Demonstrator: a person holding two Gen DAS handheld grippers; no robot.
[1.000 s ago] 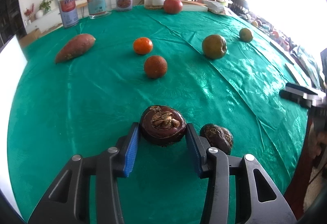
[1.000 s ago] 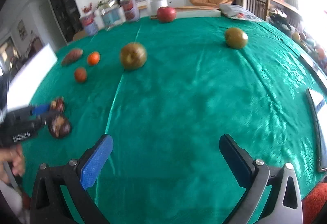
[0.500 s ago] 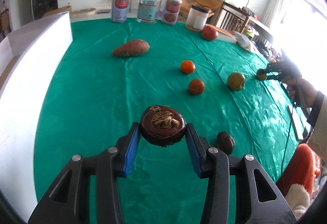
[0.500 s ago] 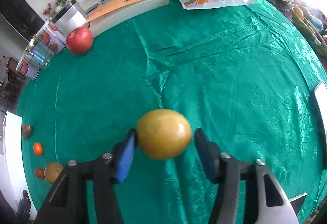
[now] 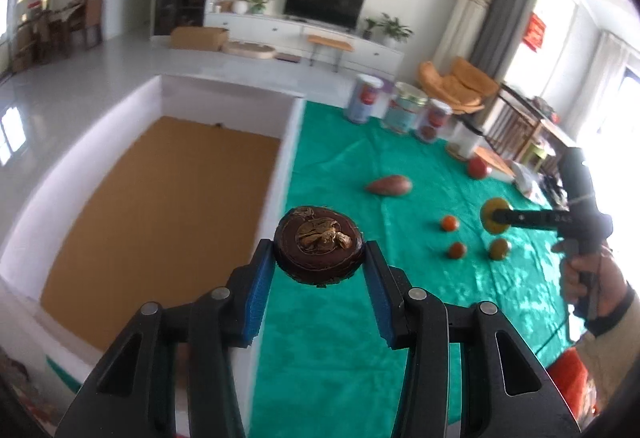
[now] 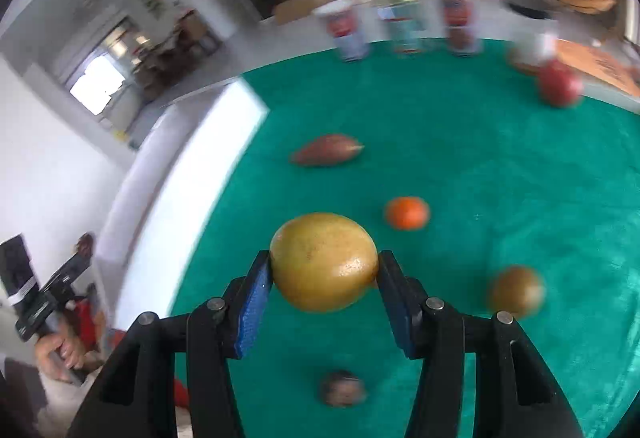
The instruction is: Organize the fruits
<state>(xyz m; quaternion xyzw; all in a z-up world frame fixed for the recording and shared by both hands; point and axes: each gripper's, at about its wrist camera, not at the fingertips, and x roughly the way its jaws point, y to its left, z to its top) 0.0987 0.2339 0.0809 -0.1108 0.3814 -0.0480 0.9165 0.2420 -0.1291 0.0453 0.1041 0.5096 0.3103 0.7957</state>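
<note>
The left gripper (image 5: 320,266) is clamped on a dark brown fruit (image 5: 319,247) with a tan, crusty top, and it has swung away from the green tablecloth (image 5: 344,318): half a second ago the fruit hung over the middle of the cloth, and now it hangs just beside the white wall of the box (image 5: 280,174), whose brown cardboard floor shows bare. The right gripper (image 6: 324,290) is pinched on a yellow fruit (image 6: 323,262), and it too has turned toward the box, which now shows as a white edge to the left of the fruit in the right wrist view. Both fruits are lifted clear of the cloth, so I judge that both are being carried to the box and that no fruit lies in it yet.

Well away from the box, on the cloth, lie a sweet potato (image 5: 389,185), two small orange fruits (image 5: 449,223), a greenish-brown fruit (image 5: 499,248), a red apple (image 5: 478,167) and one more dark fruit (image 6: 343,393).

Three cans (image 5: 404,112) stand at the far side of the cloth; their labels are red and blue, but the writing is too blurred to read. A red sign on the far wall is also unreadable.
</note>
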